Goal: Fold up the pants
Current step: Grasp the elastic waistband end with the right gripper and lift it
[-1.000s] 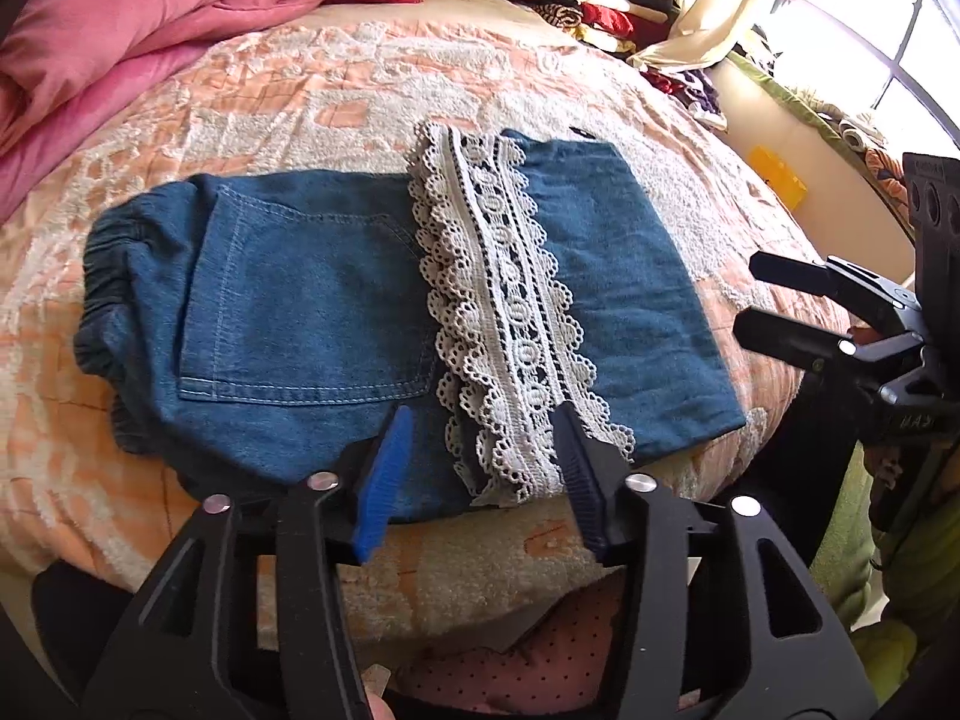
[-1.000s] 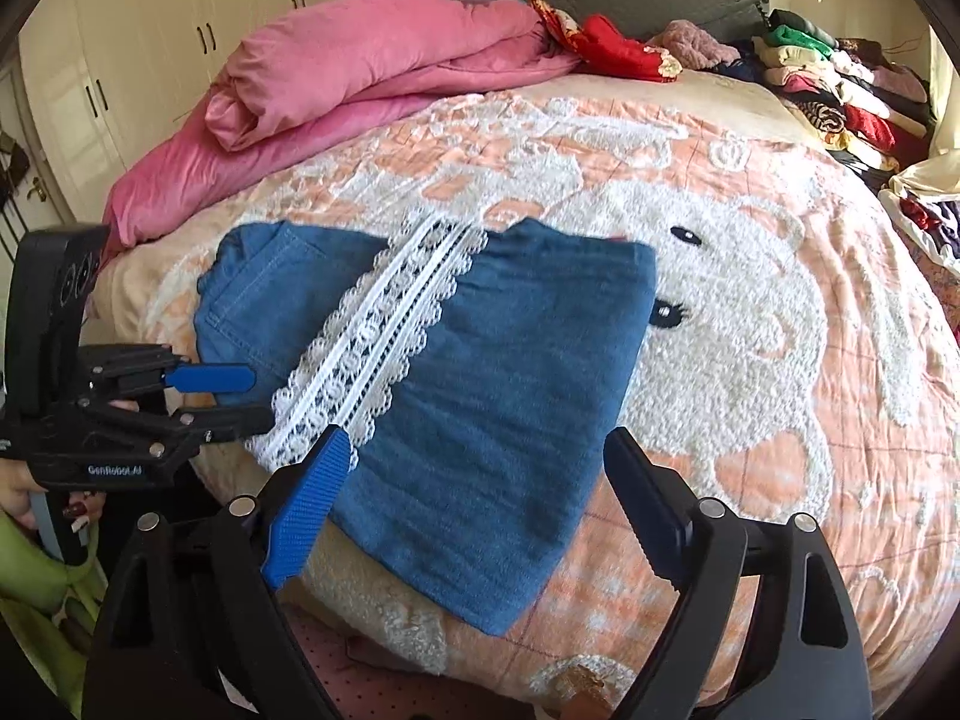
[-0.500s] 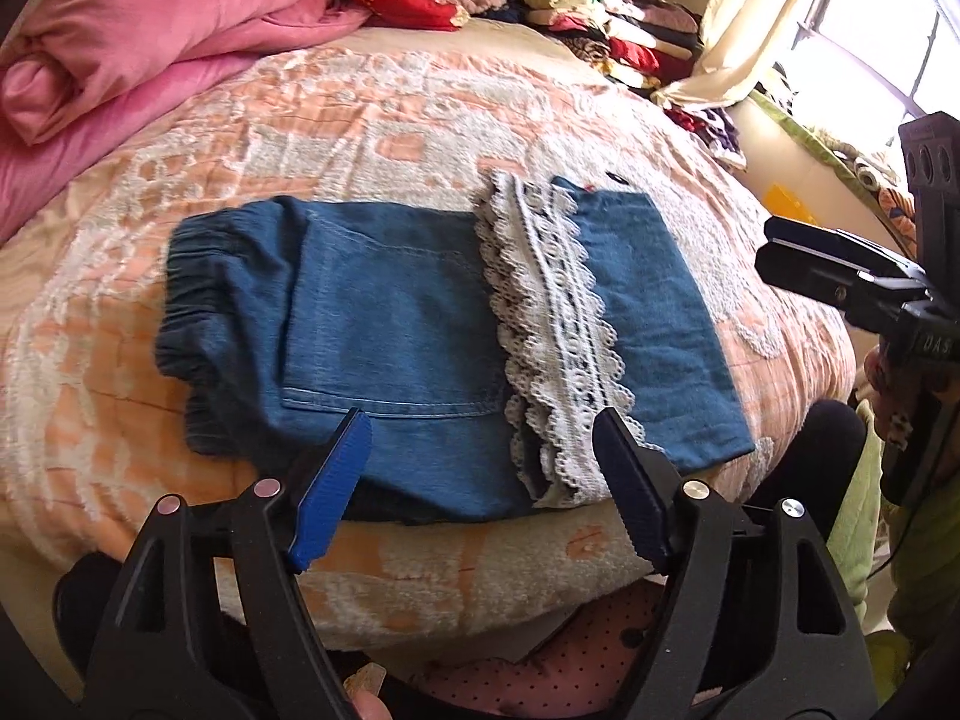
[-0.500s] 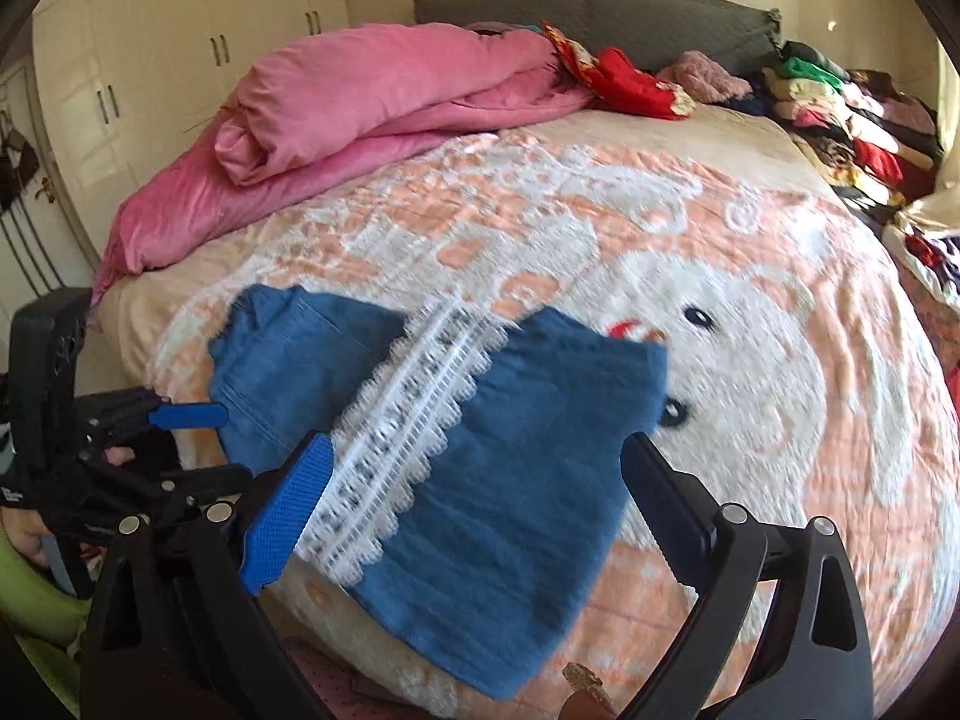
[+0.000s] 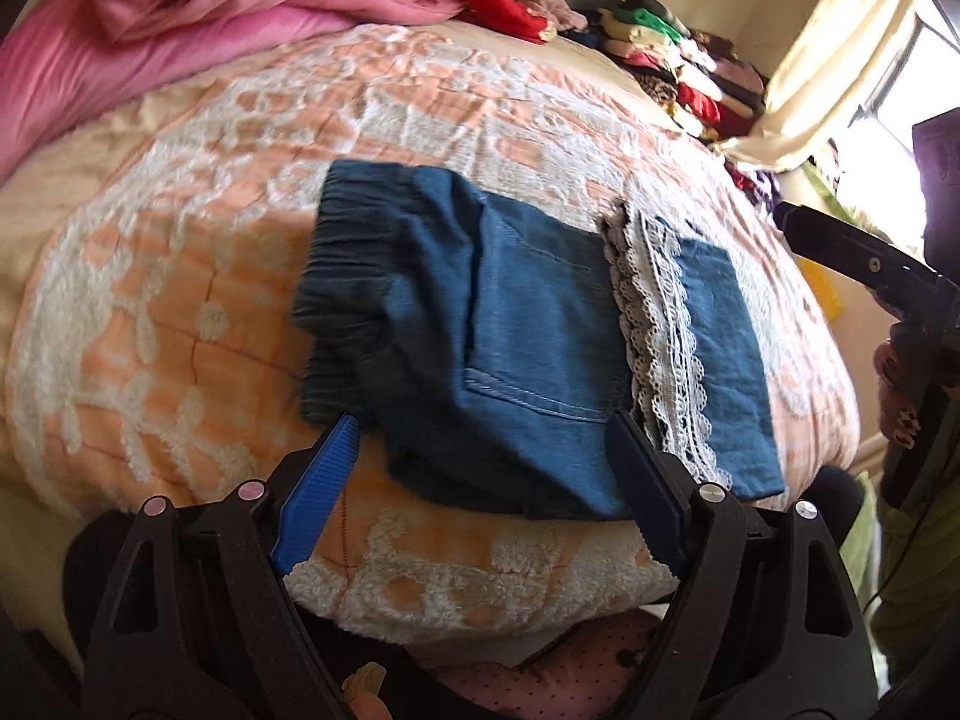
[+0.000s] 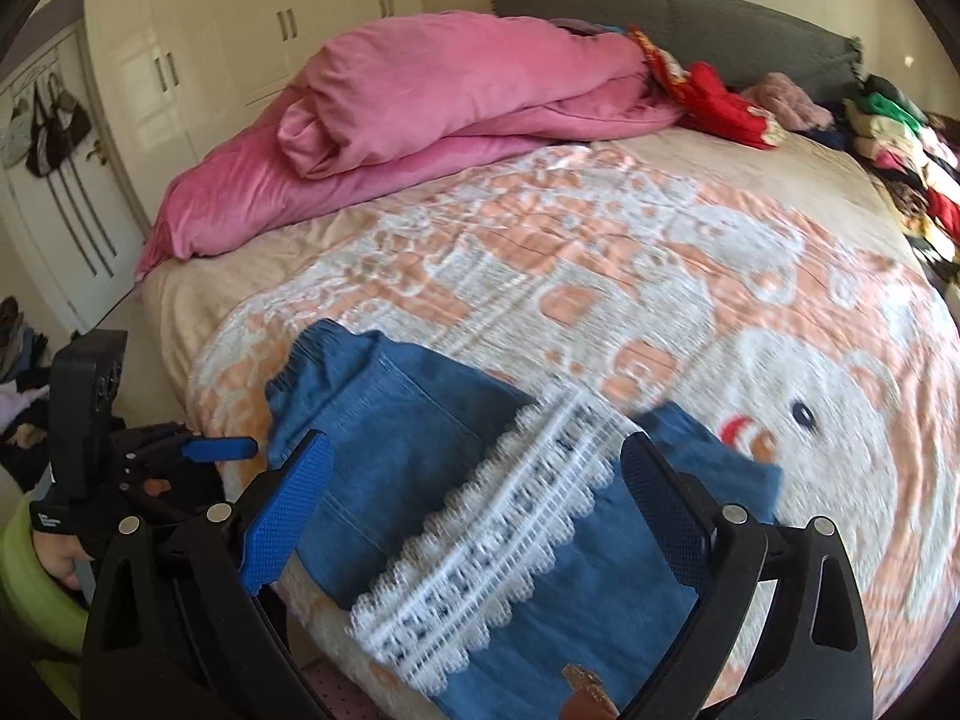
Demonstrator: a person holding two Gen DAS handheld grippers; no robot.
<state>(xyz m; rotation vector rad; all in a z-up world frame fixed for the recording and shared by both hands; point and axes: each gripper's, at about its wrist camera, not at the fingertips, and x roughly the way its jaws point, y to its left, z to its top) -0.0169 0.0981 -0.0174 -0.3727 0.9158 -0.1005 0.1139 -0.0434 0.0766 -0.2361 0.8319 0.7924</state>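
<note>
Blue denim pants (image 5: 516, 336) with a white lace hem band (image 5: 660, 348) lie folded on the peach and white bedspread (image 5: 180, 300), legs laid back over the seat. The elastic waistband (image 5: 342, 276) is at the left. My left gripper (image 5: 480, 480) is open and empty, just in front of the near edge of the pants. My right gripper (image 6: 474, 510) is open and empty, above the lace band (image 6: 480, 546) and the pants (image 6: 396, 420). The right gripper shows at the right edge of the left wrist view (image 5: 864, 258); the left gripper shows at the left of the right wrist view (image 6: 198, 450).
A pink duvet (image 6: 420, 114) is heaped at the head of the bed. Stacked clothes (image 5: 678, 60) line the far right side. A grey headboard (image 6: 690, 18), white wardrobe doors (image 6: 240, 30) and a curtained window (image 5: 840, 42) surround the bed.
Both grippers have drawn back and upward from the pants and opened wider. The left view has swung to the left, the right view now looks down on the lace band.
</note>
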